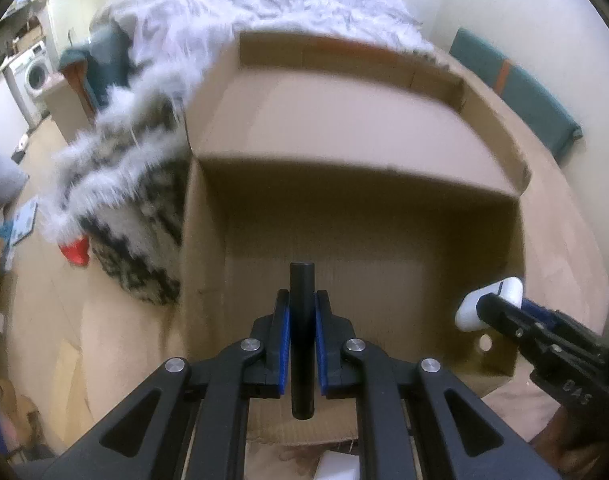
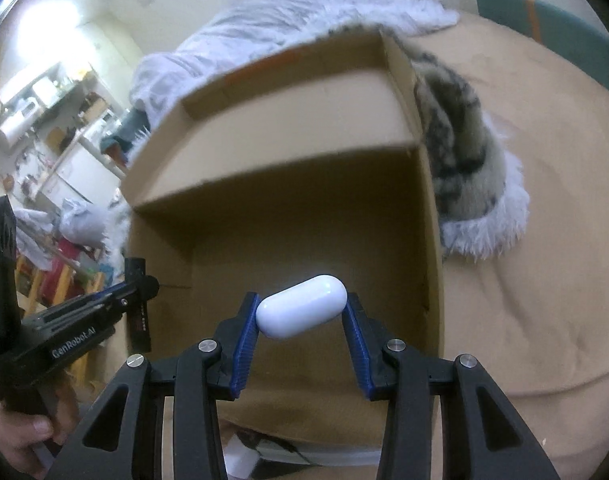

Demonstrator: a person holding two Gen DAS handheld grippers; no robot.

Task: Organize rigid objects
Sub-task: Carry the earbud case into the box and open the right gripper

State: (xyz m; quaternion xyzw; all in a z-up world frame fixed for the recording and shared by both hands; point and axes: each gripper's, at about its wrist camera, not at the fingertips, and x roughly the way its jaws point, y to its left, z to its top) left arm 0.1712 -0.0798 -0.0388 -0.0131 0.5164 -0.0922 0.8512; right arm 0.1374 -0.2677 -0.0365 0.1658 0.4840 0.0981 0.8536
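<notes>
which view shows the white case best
The right wrist view: the white case sits centred and whole between the right gripper pads, over the cardboard box. The left wrist view shows it only small at the right edge, partly hidden by that gripper's fingers.

Black linkage fingers (image 1: pixel 282 344) carry ribbed blue pads (image 2: pixel 242 354), silver screws (image 1: pixel 251 345), white "GenRobot.AI" lettering (image 2: pixel 73 347).

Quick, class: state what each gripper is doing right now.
Left gripper: shut on the black cylinder.
Right gripper: shut on the white capsule-shaped case.
</notes>
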